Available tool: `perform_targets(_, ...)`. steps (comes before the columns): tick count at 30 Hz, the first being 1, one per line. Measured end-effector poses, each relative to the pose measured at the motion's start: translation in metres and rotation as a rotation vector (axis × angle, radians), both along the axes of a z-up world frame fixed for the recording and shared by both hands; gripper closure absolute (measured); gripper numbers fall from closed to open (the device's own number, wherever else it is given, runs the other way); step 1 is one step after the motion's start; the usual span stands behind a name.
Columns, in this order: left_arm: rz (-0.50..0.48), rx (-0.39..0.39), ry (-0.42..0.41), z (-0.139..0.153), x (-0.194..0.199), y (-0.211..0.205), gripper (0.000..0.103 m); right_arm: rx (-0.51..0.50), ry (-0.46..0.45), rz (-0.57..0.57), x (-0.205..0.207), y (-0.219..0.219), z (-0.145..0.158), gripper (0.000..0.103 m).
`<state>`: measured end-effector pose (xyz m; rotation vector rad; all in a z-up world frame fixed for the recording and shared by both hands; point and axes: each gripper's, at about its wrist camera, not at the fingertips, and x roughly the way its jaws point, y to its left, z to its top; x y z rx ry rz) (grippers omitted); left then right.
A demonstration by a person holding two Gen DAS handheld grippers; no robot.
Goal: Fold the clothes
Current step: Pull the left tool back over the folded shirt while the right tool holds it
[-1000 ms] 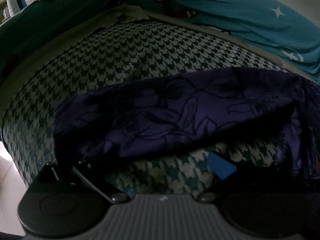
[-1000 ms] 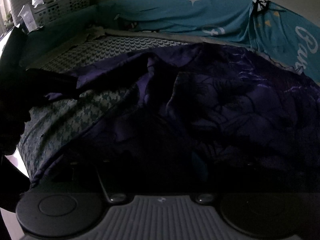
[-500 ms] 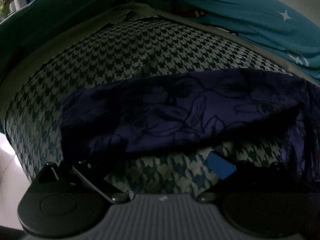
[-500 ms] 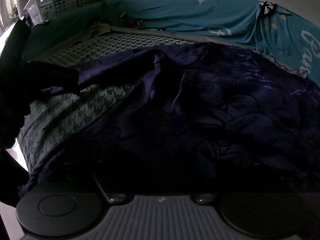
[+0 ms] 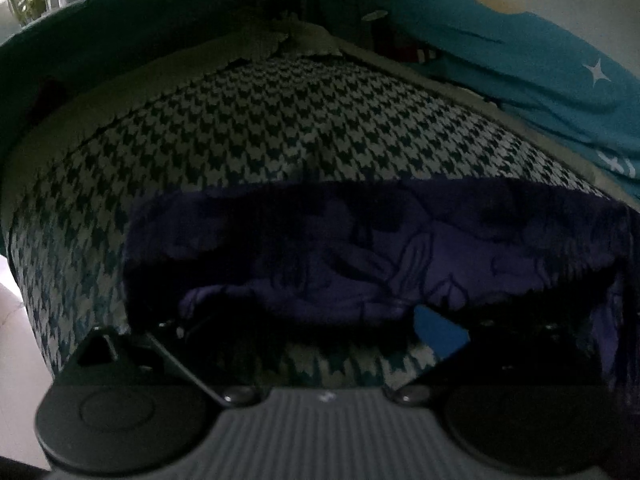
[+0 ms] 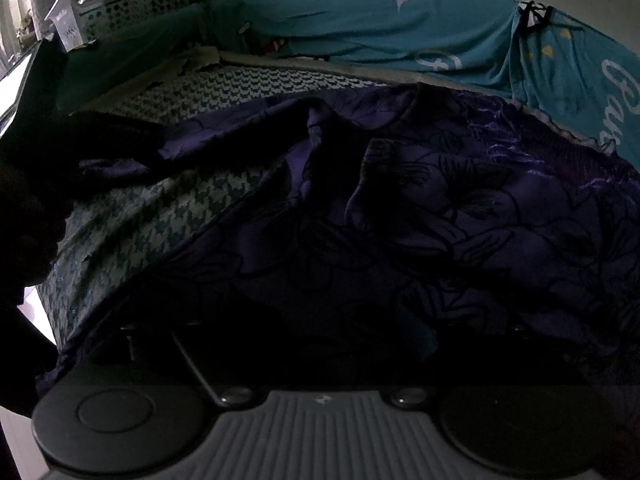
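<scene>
A dark purple garment with a line-drawn flower print (image 6: 460, 216) lies spread on a houndstooth-covered surface (image 5: 280, 128). In the left wrist view a folded strip of it (image 5: 360, 248) stretches across, draped over my left gripper (image 5: 320, 320); the fingers look spread wide under the cloth, with a blue pad (image 5: 438, 330) showing on the right finger. In the right wrist view the garment covers my right gripper (image 6: 320, 336); its fingers are hidden in dark cloth. The left gripper shows at far left as a dark shape (image 6: 100, 140) holding the garment's edge.
Teal fabric with white stars and lettering (image 6: 400, 32) drapes along the back wall. A white perforated basket (image 6: 132, 4) sits at back left. The houndstooth surface's left edge (image 5: 36, 280) drops to a pale floor (image 5: 12, 332).
The left gripper has moved forward and lifted the purple strip farther over the houndstooth cover. In the right view the garment has shifted slightly, showing more spread cloth.
</scene>
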<state>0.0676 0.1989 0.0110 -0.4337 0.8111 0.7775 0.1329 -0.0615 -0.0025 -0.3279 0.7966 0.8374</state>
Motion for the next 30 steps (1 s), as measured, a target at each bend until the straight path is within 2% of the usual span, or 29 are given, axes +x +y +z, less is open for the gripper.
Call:
perform_targets(1, 0.001, 0.013, -0.002, 0.000, 0.000, 0.000, 0.013, -0.003, 0.002, -0.002, 0.000, 0.000, 0.000, 0.020)
perform_targets(3, 0.003, 0.037, -0.008, 0.001, 0.001, -0.001, 0.028, -0.011, 0.004, -0.008, 0.000, 0.002, 0.001, 0.020)
perform_targets(4, 0.008, 0.040, -0.014, 0.002, 0.000, 0.000, 0.031, -0.016, 0.005, -0.011, 0.000, 0.002, 0.001, 0.019)
perform_targets(7, 0.024, 0.040, -0.037, 0.003, -0.003, 0.002, 0.045, -0.025, 0.005, -0.019, 0.000, 0.003, 0.001, 0.018)
perform_targets(9, 0.026, 0.041, -0.050, 0.004, -0.004, 0.003, 0.060, -0.028, 0.007, -0.021, 0.000, 0.003, 0.001, 0.018)
perform_targets(11, 0.031, 0.036, -0.063, 0.005, -0.006, 0.006, 0.070, -0.028, 0.007, -0.022, 0.000, 0.003, 0.001, 0.017)
perform_targets(14, 0.026, 0.023, -0.082, 0.006, -0.007, 0.007, 0.082, -0.029, 0.007, -0.022, 0.000, 0.003, 0.001, 0.017)
perform_targets(17, -0.013, 0.029, -0.109, 0.011, -0.004, 0.001, 0.086, -0.029, 0.007, -0.022, 0.000, 0.003, 0.001, 0.017)
perform_targets(21, -0.118, 0.047, -0.165, 0.023, 0.004, -0.016, 0.088, -0.027, 0.006, -0.022, 0.000, 0.002, 0.001, 0.017)
perform_targets(24, -0.252, 0.034, -0.222, 0.032, 0.011, -0.035, 0.088, -0.027, 0.006, -0.021, 0.000, 0.002, 0.001, 0.017)
perform_targets(26, -0.358, 0.049, -0.224, 0.035, 0.016, -0.054, 0.088, -0.027, 0.006, -0.021, 0.000, 0.003, 0.001, 0.016)
perform_targets(30, -0.500, 0.064, -0.194, 0.031, 0.019, -0.081, 0.087, -0.025, 0.002, -0.017, 0.000, 0.002, 0.000, 0.015)
